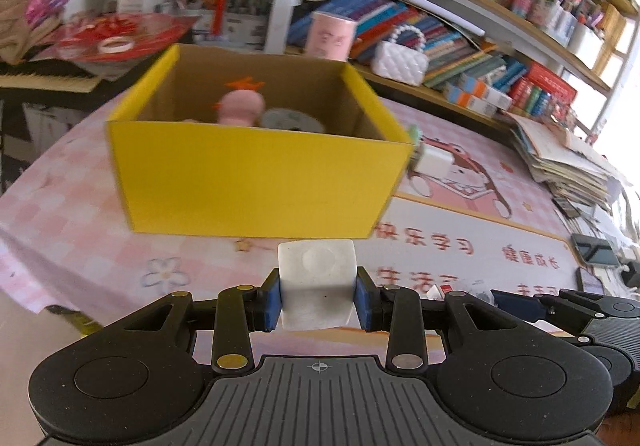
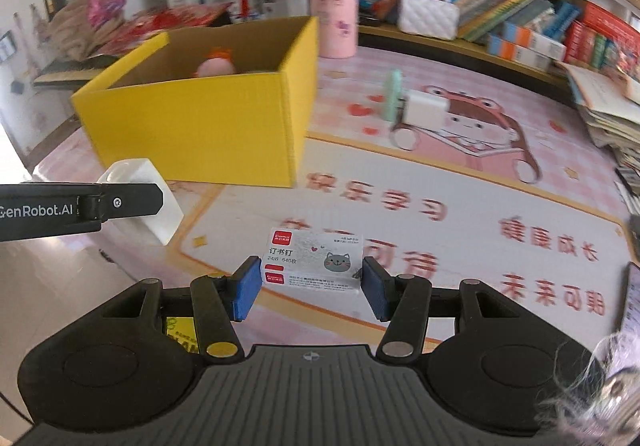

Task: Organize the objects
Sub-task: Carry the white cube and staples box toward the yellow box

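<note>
A yellow cardboard box [image 1: 256,182] stands open on the pink mat; it also shows in the right wrist view [image 2: 208,126]. Inside lie a pink toy with an orange top [image 1: 240,106] and a grey round object [image 1: 290,120]. My left gripper [image 1: 318,300] is shut on a white translucent cube [image 1: 318,282], held in front of the box's near wall; the cube shows in the right wrist view [image 2: 140,182]. My right gripper [image 2: 312,286] has its blue pads against both ends of a box of staples [image 2: 314,260] with a cat picture, low over the mat.
A white charger block [image 2: 424,108] and a mint green item [image 2: 394,96] lie on the mat right of the box. A pink cylinder [image 2: 334,16] and a white quilted purse [image 2: 428,16] stand behind. Book stacks [image 1: 568,166] sit at the right; shelves fill the back.
</note>
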Motion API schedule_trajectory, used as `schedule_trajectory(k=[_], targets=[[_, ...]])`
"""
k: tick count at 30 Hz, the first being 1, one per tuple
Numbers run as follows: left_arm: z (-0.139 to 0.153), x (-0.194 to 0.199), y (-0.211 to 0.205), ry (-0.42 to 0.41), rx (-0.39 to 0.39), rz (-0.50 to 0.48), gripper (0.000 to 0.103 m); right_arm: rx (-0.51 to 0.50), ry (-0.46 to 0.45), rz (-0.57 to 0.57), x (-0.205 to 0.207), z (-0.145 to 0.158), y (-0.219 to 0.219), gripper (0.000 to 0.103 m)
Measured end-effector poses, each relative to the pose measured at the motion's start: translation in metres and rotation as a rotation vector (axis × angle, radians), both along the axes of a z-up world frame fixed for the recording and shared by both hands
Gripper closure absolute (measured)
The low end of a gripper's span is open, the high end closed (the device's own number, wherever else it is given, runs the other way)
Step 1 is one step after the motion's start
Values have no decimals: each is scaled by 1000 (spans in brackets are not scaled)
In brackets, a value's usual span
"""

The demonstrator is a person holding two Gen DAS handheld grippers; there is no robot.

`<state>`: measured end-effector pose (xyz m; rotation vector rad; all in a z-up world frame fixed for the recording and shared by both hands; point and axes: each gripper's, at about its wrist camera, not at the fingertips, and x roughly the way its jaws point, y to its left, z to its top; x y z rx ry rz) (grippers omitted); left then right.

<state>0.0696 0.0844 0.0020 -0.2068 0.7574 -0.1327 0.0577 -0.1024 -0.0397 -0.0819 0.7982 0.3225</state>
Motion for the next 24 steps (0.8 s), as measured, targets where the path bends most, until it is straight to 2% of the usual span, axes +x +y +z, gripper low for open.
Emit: schedule_trajectory(k=[14,18,24], targets=[[0,-14,48,-25,7,64,69,-4,-21,77,-4,1,53,52],[10,-13,55,-77,20,80,69,-11,-76,96,-3,9,62,52],[38,-1,62,-192,35,79,70,18,-188,92,15,38,68,52]])
